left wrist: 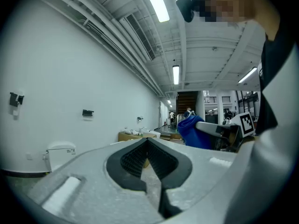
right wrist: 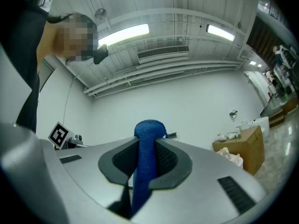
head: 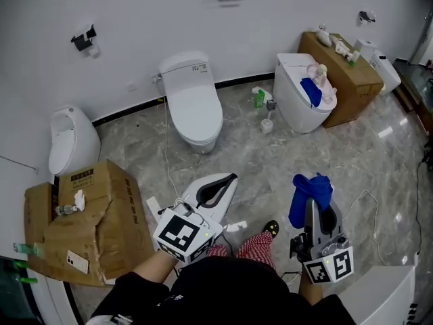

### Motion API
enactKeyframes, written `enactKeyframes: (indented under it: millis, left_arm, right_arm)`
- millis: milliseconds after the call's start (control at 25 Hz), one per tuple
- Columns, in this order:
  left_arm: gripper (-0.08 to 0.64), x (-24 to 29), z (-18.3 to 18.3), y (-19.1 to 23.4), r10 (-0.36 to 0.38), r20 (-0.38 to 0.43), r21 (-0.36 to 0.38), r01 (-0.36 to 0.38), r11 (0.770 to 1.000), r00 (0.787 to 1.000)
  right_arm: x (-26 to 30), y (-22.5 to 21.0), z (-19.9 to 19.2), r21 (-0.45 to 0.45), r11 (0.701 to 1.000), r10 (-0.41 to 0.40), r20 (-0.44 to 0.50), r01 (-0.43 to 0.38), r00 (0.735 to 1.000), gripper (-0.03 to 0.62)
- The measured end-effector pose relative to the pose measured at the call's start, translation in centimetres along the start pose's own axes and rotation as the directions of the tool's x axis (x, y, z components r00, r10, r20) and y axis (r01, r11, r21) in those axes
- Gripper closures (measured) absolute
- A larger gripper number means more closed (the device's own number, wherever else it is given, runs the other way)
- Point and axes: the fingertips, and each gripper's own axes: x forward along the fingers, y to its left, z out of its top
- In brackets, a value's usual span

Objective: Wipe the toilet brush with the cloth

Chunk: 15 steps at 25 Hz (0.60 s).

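Head view: two tools; left tool [head: 230,179] closed, empty; right tool [head: 321,208] clamps one blue cloth [head: 310,189].

1. You've got two grippers up: left gripper [head: 229,180], right gripper [head: 321,211].
2. Two blue cloths: near cloth [head: 312,185], far cloth [head: 311,91].
3. Two toilets: middle toilet [head: 194,103], right toilet [head: 291,105].
4. Two cardboard boxes: left box [head: 101,208], right box [head: 346,81].
5. One urinal [head: 71,141], on your left.
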Motion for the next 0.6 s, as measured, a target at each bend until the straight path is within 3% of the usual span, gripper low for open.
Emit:
enactKeyframes:
  millis: [600]
  left_arm:
    - [0.557,1.0,-0.2,0.2,-0.017,-0.011,-0.009,0.017,1.000,1.000]
  right_arm:
    - [0.2,-1.1,-0.2,-0.003,0.999,-0.038,-0.006,0.038,0.999,0.528]
